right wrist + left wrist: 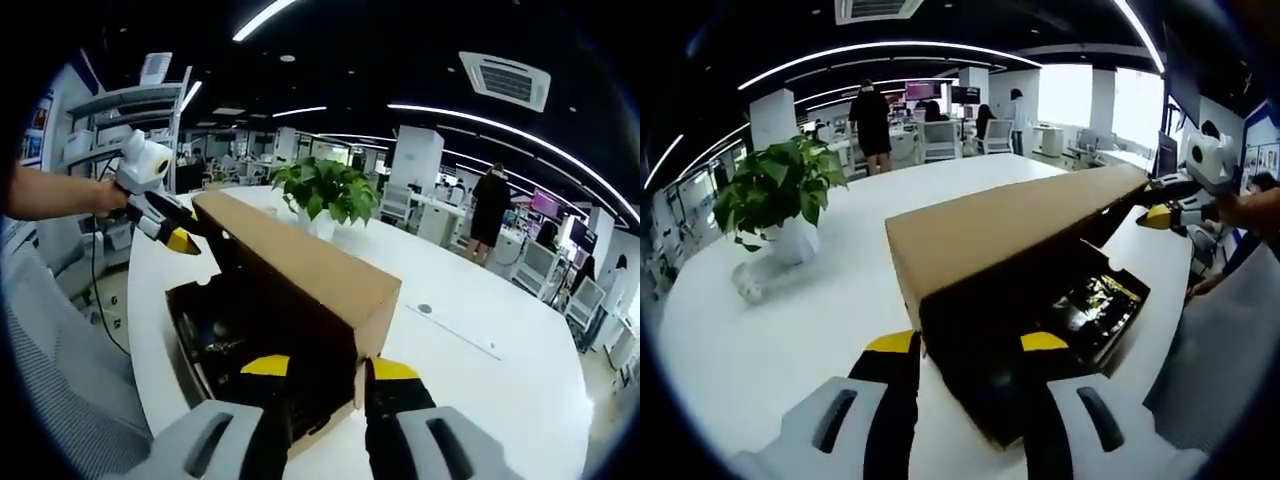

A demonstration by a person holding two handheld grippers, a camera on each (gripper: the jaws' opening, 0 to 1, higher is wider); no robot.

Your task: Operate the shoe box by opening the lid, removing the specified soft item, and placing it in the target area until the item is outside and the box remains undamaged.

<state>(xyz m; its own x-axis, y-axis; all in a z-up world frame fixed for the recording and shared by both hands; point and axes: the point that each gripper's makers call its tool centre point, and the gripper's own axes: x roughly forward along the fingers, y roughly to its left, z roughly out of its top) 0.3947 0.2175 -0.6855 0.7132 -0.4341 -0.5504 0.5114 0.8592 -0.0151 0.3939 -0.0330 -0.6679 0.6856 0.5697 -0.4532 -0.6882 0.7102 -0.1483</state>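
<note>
Lid raised, both grippers at the box ends

The left gripper [970, 345] and right gripper [328, 368] each pinch one end of the lid [1005, 225]; the long shoe box [250, 350] lies between them, along the desk [790, 320] edge.

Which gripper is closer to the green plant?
Left. The left gripper grips the lid end nearest the plant; the right gripper grips the lid's other end, farther from it.
</note>
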